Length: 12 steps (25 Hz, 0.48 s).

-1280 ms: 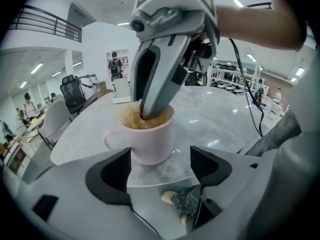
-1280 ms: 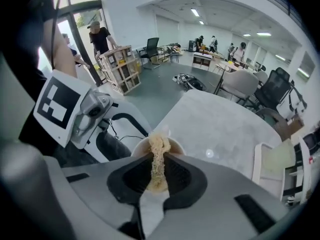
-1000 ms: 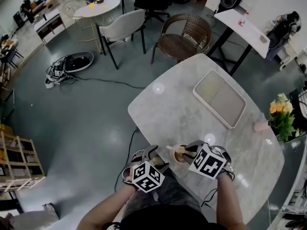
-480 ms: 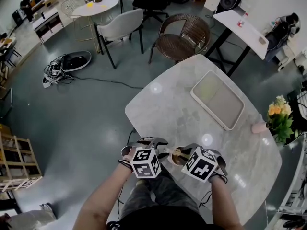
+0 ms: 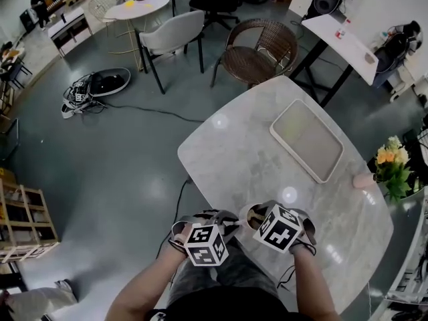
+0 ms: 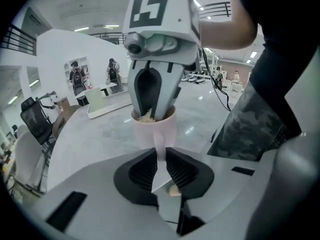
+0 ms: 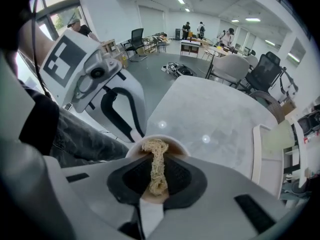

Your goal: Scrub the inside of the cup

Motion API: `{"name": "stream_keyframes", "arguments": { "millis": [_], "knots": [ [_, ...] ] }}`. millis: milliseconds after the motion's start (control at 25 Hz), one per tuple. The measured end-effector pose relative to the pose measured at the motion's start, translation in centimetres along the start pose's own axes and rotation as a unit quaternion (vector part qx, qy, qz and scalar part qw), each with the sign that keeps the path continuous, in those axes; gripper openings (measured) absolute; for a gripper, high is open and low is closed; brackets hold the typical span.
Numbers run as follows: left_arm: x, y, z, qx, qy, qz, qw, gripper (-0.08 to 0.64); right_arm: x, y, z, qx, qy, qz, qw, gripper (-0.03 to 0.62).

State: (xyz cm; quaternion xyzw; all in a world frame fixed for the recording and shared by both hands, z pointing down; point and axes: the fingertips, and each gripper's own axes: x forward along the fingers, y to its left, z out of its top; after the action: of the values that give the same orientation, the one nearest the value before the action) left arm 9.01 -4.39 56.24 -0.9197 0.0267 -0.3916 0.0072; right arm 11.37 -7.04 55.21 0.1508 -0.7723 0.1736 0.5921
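A pale pink cup stands near the table's front edge, partly hidden under the grippers in the head view. My left gripper reaches it from the left, and its jaws are closing with the pads pressed on the cup's handle. In the head view the left gripper sits beside its marker cube. My right gripper is shut on a tan fibrous scrubber whose tip dips into the cup's mouth. From above, the right gripper leans over the cup.
A rectangular tray lies at the table's far right. Yellow flowers and a small pink object stand at the right edge. Beyond the marble table are a wicker chair, a grey chair and cables on the floor.
The left gripper has moved right to the cup and its jaws have closed from wide open onto the handle. The right gripper stays over the cup with the scrubber.
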Motion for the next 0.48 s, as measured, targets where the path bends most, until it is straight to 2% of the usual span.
{"name": "stream_keyframes", "arguments": {
  "millis": [120, 200, 360, 480],
  "knots": [
    [0.4, -1.1, 0.5, -0.011, -0.001, 0.009, 0.9999, 0.064, 0.0, 0.2, -0.4, 0.023, -0.007, 0.025, 0.999, 0.06],
    [0.6, -1.5, 0.7, -0.024, -0.002, 0.018, 0.9996, 0.063, -0.2, 0.1, -0.6, 0.058, -0.023, 0.042, 0.997, 0.06],
    [0.9, -3.4, 0.7, -0.013, 0.005, 0.013, 0.9998, 0.061, -1.5, 0.1, -0.1, 0.141, -0.088, 0.072, 0.983, 0.06],
    [1.3, -5.3, 1.2, -0.009, 0.001, 0.009, 0.9999, 0.055, -2.2, 0.7, 1.0, 0.166, -0.129, 0.089, 0.974, 0.06]
  ]
}}
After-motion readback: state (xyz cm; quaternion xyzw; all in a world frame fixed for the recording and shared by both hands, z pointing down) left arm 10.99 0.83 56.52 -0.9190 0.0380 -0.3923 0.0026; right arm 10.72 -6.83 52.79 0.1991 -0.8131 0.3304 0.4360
